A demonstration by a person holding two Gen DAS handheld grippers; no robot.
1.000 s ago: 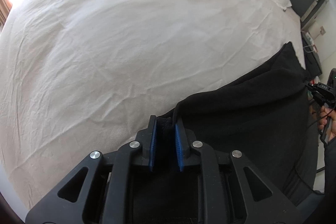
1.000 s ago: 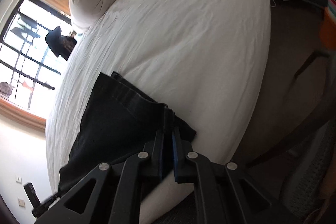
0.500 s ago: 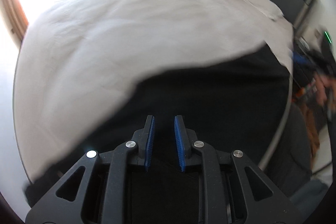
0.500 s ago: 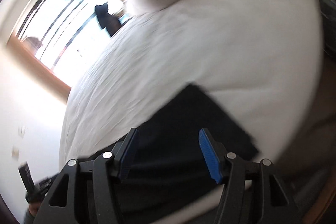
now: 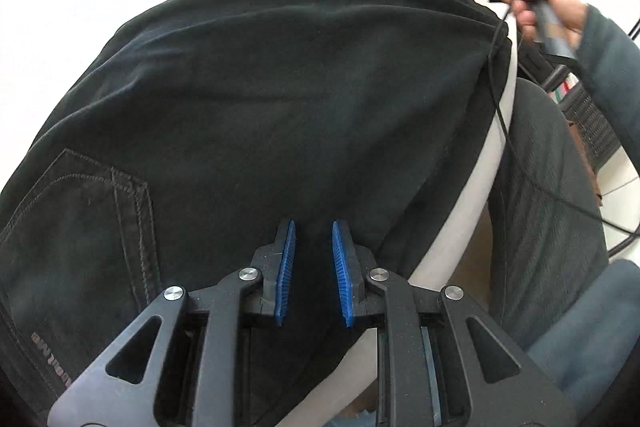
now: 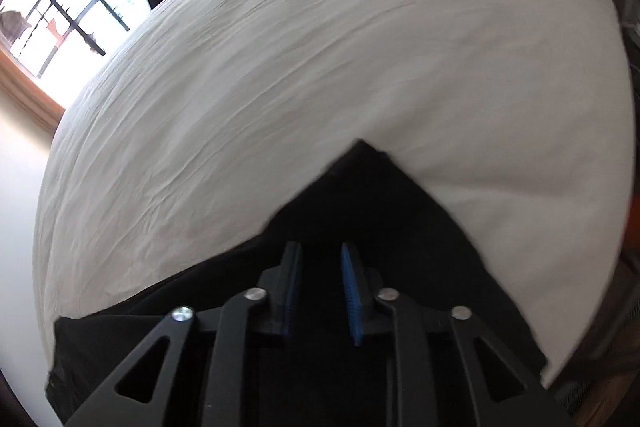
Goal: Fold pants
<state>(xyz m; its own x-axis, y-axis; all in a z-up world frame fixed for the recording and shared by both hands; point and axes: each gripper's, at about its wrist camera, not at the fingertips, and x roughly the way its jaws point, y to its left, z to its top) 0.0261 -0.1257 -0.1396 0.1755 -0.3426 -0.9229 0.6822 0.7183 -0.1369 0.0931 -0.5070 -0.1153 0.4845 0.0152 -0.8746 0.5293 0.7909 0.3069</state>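
Pants (image 5: 280,87): I see them black, spread on the white bed (image 6: 320,67).
Left gripper (image 5: 313,267): fingers apart, nothing clamped.
Right gripper (image 6: 320,279): fingers just closing, still apart above the pants, nothing gripped.

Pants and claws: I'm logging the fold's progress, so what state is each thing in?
pants: spread on the bed, reaching its near edge.
left claw: narrowly parted over the pants; grip unclear.
right claw: partly open, jaws just been closing, no cloth seen pinched between them.
bed sheet: wrinkled.
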